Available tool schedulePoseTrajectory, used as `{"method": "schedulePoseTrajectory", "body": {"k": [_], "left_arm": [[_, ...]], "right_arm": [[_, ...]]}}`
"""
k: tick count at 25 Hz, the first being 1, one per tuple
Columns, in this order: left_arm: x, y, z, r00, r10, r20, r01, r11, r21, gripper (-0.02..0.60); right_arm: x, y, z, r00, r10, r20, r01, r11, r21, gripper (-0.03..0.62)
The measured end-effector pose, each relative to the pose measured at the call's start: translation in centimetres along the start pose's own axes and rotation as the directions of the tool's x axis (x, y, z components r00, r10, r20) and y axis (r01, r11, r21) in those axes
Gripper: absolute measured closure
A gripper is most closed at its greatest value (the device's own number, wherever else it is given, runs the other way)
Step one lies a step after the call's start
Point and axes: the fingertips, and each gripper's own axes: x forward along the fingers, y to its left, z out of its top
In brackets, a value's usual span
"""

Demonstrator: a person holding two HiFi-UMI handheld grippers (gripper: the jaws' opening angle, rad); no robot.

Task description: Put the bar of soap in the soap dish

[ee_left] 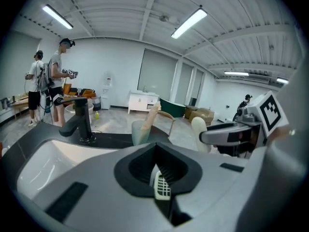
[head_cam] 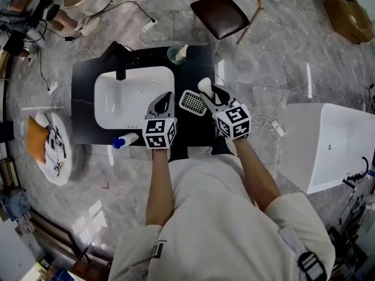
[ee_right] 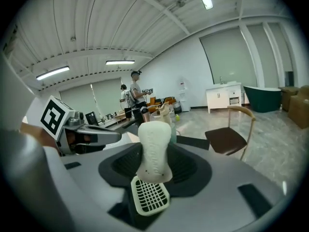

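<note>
The white bar of soap (head_cam: 204, 86) stands upright between the jaws of my right gripper (head_cam: 208, 93), which is shut on it. In the right gripper view the soap (ee_right: 153, 149) hangs just above the white grid soap dish (ee_right: 149, 196). The dish (head_cam: 192, 102) lies on the black counter (head_cam: 196, 130), right of the sink. My left gripper (head_cam: 164, 100) hovers by the dish's left side, jaws together and holding nothing. In the left gripper view the dish (ee_left: 161, 185) shows past the jaw tips, with the soap (ee_left: 198, 129) to the right.
A white sink (head_cam: 135, 98) with a black faucet (head_cam: 121, 63) fills the counter's left half. A green cup (head_cam: 177, 54) stands at the back; a blue-capped bottle (head_cam: 124, 140) lies at the front edge. A brown chair (head_cam: 220, 13) and a white tub (head_cam: 328, 145) stand nearby.
</note>
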Motion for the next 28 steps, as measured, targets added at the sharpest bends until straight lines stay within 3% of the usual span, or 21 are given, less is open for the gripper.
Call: {"method": "schedulePoseTrajectory", "body": {"k": [14, 28], "left_arm": [[0.0, -1.6, -4.6, 0.998, 0.0, -0.059, -0.002, 0.999, -0.037, 0.577], [-0.4, -2.0, -6.6, 0.995, -0.028, -0.093, 0.025, 0.999, -0.03, 0.577]], "right_arm": [[1.7, 2.3, -5.4, 0.986, 0.072, -0.151, -0.083, 0.994, -0.065, 0.421], [2.9, 3.0, -8.7, 0.963, 0.07, -0.261, -0.115, 0.98, -0.161, 0.421]]}}
